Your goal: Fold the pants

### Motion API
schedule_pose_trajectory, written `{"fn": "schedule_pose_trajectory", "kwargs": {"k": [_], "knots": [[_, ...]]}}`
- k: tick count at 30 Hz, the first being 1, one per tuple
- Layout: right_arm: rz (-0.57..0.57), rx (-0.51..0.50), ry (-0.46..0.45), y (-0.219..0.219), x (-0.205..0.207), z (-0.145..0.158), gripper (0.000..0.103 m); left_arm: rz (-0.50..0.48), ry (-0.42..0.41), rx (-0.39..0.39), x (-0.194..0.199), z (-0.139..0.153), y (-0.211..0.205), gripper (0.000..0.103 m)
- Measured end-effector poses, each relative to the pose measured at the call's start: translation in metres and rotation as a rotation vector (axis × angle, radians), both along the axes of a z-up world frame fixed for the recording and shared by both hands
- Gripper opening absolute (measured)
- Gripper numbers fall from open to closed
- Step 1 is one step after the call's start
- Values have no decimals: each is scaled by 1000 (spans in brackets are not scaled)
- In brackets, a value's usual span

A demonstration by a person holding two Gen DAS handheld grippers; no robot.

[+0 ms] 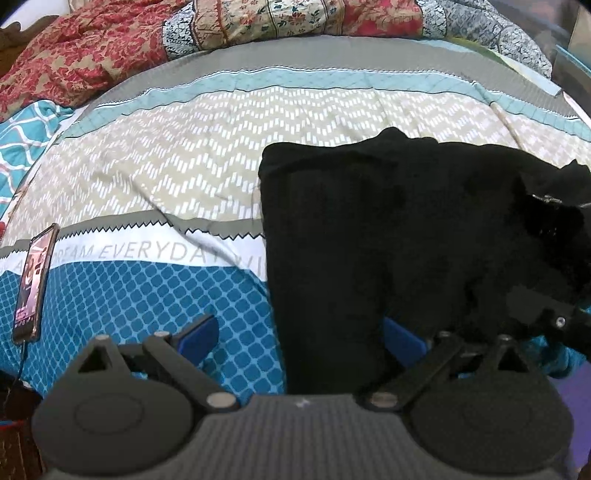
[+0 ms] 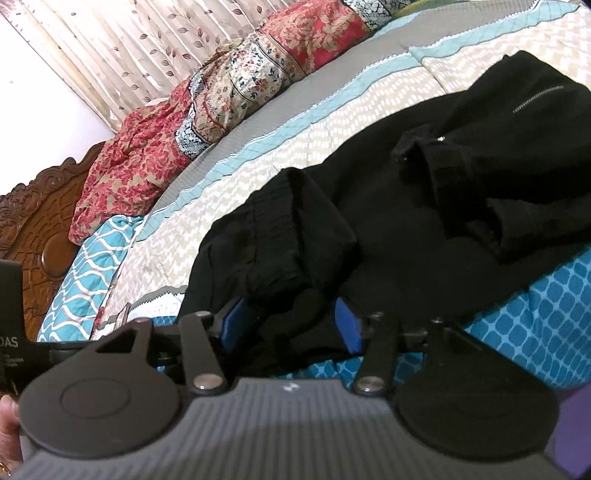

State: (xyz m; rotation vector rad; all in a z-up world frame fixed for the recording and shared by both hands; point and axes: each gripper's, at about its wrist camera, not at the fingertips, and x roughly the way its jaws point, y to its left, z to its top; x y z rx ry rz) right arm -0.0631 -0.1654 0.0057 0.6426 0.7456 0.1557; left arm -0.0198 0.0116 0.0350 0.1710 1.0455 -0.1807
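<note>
The black pants (image 1: 388, 229) lie folded over on the patterned bedspread (image 1: 184, 177), with the near edge reaching my left gripper (image 1: 299, 338). Its blue fingers (image 1: 195, 336) stand wide apart and the cloth passes between them without being pinched. In the right wrist view the pants (image 2: 406, 192) lie bunched, with a ribbed cuff (image 2: 280, 236) near the front and a zip pocket (image 2: 535, 98) farther back. My right gripper (image 2: 290, 325) has its blue fingers (image 2: 232, 325) apart, with black cloth lying between them. The right gripper's body (image 1: 554, 317) shows at the pants' right edge in the left wrist view.
A phone (image 1: 33, 280) with a lit screen lies on the bedspread at the left, with a cable attached. Crumpled floral quilts (image 1: 258, 22) are piled along the far side of the bed. A carved wooden headboard (image 2: 33, 221) and a curtain (image 2: 129, 44) stand behind.
</note>
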Motion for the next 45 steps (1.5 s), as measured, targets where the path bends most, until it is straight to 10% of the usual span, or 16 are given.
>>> {"fn": "schedule_pose_trajectory", "kwargs": {"k": [23,32,38,45], "knots": [[-1,-28,-11,-3,-3,1,57,-2,-10,51,0,-6,-2,98],[-315,-119,-185,-93,-32,26,70,-72,-42,-204,15,54,-2,94],[-543,-188,-146,-168,-50,4,79,-243,-7,-324,34,83,-52,94],[-541,-163,-64,-197,-35,-32,81,-412,79,-373,44,88,-148,95]]}}
